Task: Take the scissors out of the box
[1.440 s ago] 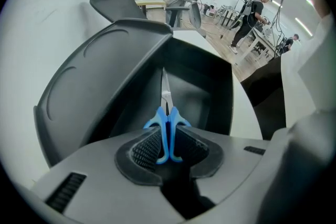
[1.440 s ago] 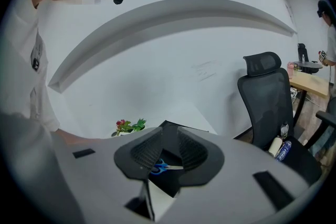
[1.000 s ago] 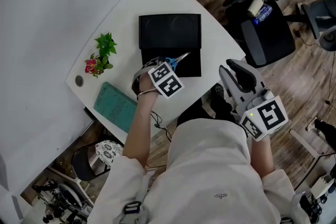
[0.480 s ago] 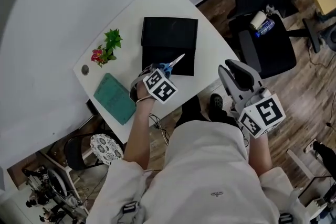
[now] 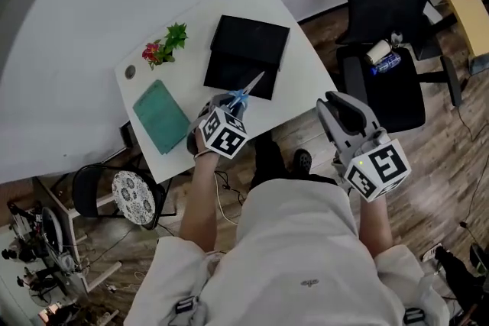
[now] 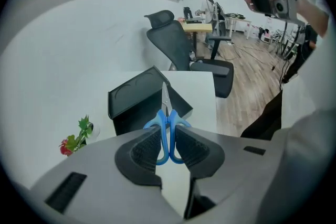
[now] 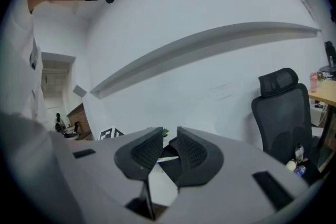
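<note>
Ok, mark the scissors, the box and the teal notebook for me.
scissors (image 6: 166,98), left gripper view, on the silver blades
box (image 5: 252,38), head view, on its far black half
teal notebook (image 5: 160,117), head view, middle of its cover

From my end, the white surface (image 5: 306,76) carries a teal book (image 5: 160,117) near its left edge. A little potted plant (image 5: 164,46) with red blooms sits farther back, and a small round disc (image 5: 130,72) (I can't tell what it is) lies just left of the plant. Right of the surface, on the wooden floor (image 5: 451,156), stands a black office chair (image 5: 382,27) with a bottle (image 5: 386,61) and a pale cup (image 5: 377,51) on its seat. A round patterned seat (image 5: 134,197) sits low at the near left, and a wooden desk (image 5: 466,4) fills the far right corner.
</note>
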`<action>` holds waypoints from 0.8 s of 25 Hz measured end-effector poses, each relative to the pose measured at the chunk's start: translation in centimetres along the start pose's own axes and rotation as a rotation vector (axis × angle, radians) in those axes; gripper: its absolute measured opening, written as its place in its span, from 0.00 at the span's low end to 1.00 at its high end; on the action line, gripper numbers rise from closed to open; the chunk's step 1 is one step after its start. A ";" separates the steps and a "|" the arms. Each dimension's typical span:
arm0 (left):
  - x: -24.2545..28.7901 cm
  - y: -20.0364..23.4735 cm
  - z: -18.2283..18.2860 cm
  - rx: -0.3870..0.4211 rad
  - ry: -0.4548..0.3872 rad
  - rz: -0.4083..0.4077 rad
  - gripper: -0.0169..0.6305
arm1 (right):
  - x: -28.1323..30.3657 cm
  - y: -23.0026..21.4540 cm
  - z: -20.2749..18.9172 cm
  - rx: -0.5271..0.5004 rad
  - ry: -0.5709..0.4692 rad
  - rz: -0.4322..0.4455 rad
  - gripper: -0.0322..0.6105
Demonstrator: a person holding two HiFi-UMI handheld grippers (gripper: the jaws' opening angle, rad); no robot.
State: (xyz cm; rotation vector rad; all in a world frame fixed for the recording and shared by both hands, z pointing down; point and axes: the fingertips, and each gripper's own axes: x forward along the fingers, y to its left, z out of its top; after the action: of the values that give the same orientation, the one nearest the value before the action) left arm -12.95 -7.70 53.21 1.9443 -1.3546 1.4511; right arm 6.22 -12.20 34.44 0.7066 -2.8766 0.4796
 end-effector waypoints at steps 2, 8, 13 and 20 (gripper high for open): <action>-1.4 -0.8 0.1 -0.048 -0.031 0.037 0.18 | -0.9 0.5 -0.1 -0.018 0.001 0.032 0.19; -4.9 -4.0 -0.2 -0.181 -0.125 0.100 0.18 | -3.5 2.2 -1.0 -0.049 0.011 0.106 0.18; -7.9 -6.5 -0.7 -0.295 -0.202 0.131 0.18 | -4.7 3.4 -1.6 -0.060 0.016 0.163 0.18; -13.6 -9.3 -0.9 -0.457 -0.344 0.182 0.18 | -5.0 6.0 -3.0 -0.071 0.034 0.258 0.18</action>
State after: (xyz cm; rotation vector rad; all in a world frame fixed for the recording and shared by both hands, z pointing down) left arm -5.78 3.83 43.90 1.8471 -1.8612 0.7891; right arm 7.98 -4.06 34.56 0.3141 -2.9485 0.4124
